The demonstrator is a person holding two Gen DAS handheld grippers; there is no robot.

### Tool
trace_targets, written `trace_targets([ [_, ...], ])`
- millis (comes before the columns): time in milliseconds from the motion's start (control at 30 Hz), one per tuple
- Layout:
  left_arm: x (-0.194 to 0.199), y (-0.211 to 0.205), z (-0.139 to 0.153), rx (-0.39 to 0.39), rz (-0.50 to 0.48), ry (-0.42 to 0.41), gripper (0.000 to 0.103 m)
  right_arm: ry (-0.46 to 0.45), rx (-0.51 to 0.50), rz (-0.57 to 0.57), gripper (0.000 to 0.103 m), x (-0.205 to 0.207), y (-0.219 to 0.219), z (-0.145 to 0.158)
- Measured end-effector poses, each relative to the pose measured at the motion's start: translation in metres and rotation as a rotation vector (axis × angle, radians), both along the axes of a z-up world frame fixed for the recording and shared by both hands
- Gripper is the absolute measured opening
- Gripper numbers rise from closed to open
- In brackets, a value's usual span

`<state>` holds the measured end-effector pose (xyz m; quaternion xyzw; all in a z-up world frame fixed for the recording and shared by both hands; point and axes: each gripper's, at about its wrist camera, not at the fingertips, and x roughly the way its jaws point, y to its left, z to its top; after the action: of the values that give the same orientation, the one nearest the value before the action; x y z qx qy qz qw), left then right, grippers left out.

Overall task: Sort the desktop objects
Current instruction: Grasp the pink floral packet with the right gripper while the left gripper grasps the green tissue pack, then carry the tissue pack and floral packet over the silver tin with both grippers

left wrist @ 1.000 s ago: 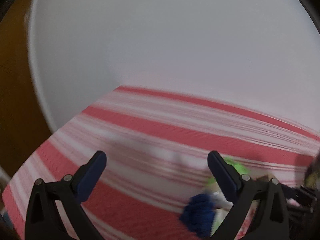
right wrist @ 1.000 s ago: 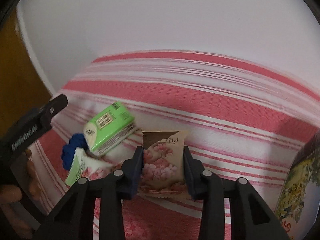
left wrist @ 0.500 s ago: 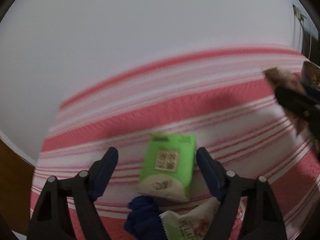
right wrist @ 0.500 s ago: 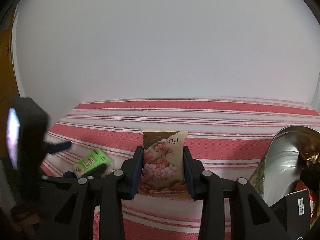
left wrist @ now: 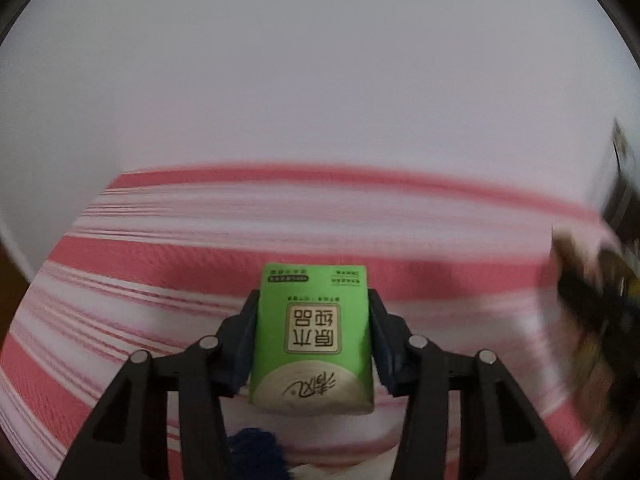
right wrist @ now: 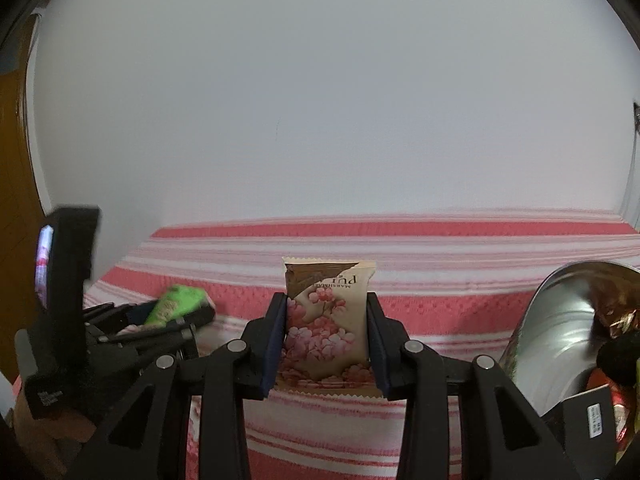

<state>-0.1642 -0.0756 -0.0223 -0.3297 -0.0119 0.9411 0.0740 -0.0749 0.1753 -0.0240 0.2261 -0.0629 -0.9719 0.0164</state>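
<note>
A green tissue pack [left wrist: 312, 340] sits between the blue pads of my left gripper [left wrist: 312, 300]. Its jaws are closing and both pads touch the pack's sides, just above the red-and-white striped cloth [left wrist: 160, 256]. The right wrist view shows the same pack [right wrist: 176, 304] in the left gripper [right wrist: 188, 316] at the far left. My right gripper [right wrist: 327, 304] is shut on a beige snack packet [right wrist: 326, 328] printed with pink flowers, held upright above the cloth.
An open metal tin [right wrist: 560, 320] with wrapped items inside stands at the right. A dark blue item [left wrist: 256, 452] and a white packet edge lie under the left gripper. A white wall stands behind the table. A hand [right wrist: 40, 432] holds the left tool.
The left gripper swung onto the green pack and its jaws narrowed from wide apart to touching it. The right gripper rose with the snack packet, and the tin came into view.
</note>
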Motion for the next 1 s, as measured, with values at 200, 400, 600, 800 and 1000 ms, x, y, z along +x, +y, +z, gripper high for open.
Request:
trace_targets([
  [200,0.025,0.024,0.016,0.068,0.065,0.149,0.049,0.098,0.032,-0.077,0.041,0.017,0.008,0.013],
  [400,0.039,0.03,0.022,0.047,0.09,0.201,0.049,0.088,0.035,-0.088,0.041,0.016,0.014,0.012],
  [600,0.05,0.028,0.02,0.052,0.128,0.228,0.049,0.099,0.044,-0.11,0.041,0.019,0.013,0.009],
  [800,0.062,0.036,0.022,-0.006,0.123,0.29,0.049,0.093,0.053,-0.114,0.041,0.015,0.003,0.006],
  [1000,0.072,0.042,0.024,-0.034,0.107,0.332,0.049,0.098,0.07,-0.12,0.041,0.021,-0.001,0.006],
])
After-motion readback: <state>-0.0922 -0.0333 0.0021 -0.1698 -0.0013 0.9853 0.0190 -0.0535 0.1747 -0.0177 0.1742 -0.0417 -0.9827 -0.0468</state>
